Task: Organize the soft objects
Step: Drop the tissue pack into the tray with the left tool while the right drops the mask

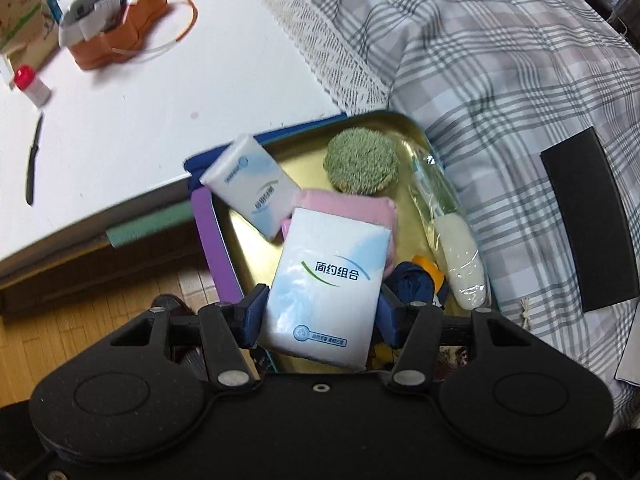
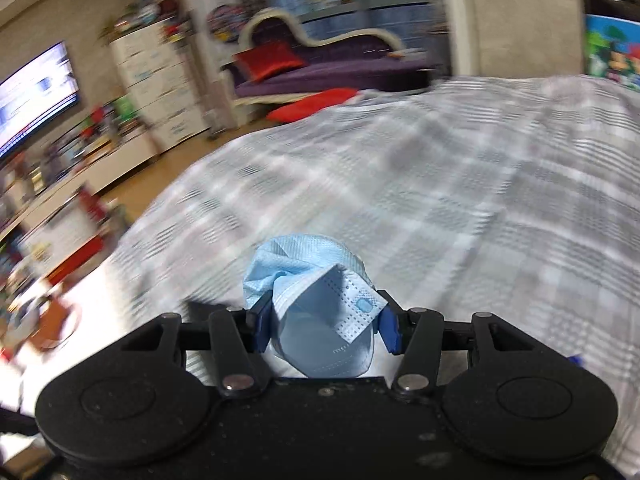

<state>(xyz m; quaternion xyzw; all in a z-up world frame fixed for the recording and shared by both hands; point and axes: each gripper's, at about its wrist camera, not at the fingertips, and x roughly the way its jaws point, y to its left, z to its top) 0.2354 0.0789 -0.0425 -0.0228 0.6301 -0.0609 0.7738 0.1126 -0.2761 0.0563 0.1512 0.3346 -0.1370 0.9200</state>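
Observation:
In the left wrist view my left gripper [image 1: 320,316] is shut on a white tissue pack [image 1: 328,280] and holds it over a gold tin tray [image 1: 248,232]. In the tray lie a second tissue pack [image 1: 250,184], a pink sponge [image 1: 344,204], a green fuzzy ball [image 1: 362,164], a wrapped white pad [image 1: 460,260] and a dark blue cloth [image 1: 412,284]. In the right wrist view my right gripper [image 2: 326,324] is shut on a crumpled light blue face mask [image 2: 316,300], held above the plaid bedspread [image 2: 440,200].
A white table [image 1: 160,100] left of the tray holds an orange box [image 1: 116,28], a small red-capped bottle [image 1: 32,86] and a black pen [image 1: 34,160]. A black flat object [image 1: 588,216] lies on the plaid bedspread [image 1: 500,60]. The right wrist view is motion-blurred; a purple sofa [image 2: 320,60] stands behind.

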